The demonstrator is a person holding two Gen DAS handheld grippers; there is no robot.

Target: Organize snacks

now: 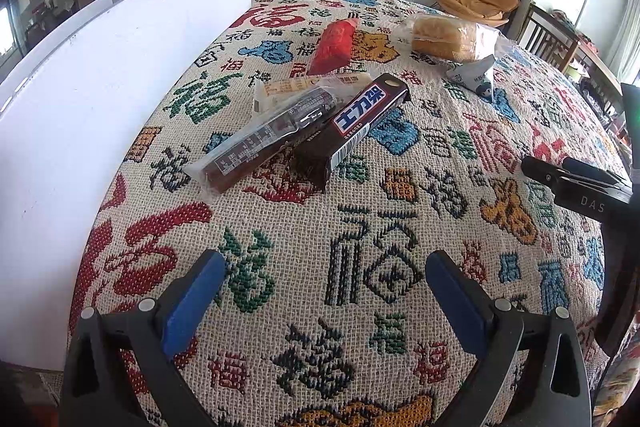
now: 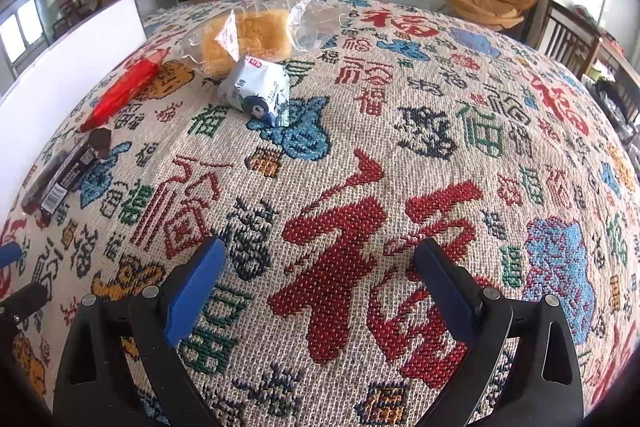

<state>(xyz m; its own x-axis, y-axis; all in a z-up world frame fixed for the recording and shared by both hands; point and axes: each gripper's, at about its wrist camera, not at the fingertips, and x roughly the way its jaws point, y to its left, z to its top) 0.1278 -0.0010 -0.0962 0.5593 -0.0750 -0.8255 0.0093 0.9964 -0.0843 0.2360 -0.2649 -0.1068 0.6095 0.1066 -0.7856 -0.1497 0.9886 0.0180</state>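
Both my jaws stand wide, nothing between them. My left gripper (image 1: 326, 283) hovers low over the patterned cloth (image 1: 400, 227), and my right gripper (image 2: 320, 273) does the same further right; neither touches a snack. Snacks lie loose ahead of me: a dark chocolate bar (image 1: 356, 125) crossing the end of a clear-wrapped brown stick (image 1: 260, 143), with a pale flat packet (image 1: 288, 87) partly under both; a red packet (image 1: 334, 45) beyond them; bagged bread (image 1: 448, 37) further back; a small white-and-blue pouch (image 2: 258, 93) just in front of the bread. A white box wall (image 1: 100, 107) runs along my left side — I judge it the likely container, though its inside is hidden from both cameras. No snack appears gathered yet, so I take the task as barely begun. Risks from here: the three overlapping items sit touching, so closing on the chocolate bar could drag or flip the stick beside it. The clear wrappers look slick and crinkly — a pinch on loose film rather than the body may slip. The bread looks soft; a hard squeeze would crush it. The woven cloth could snag a fingertip that scrapes low. My two grippers are near each other, so crossing paths could mean a knock.
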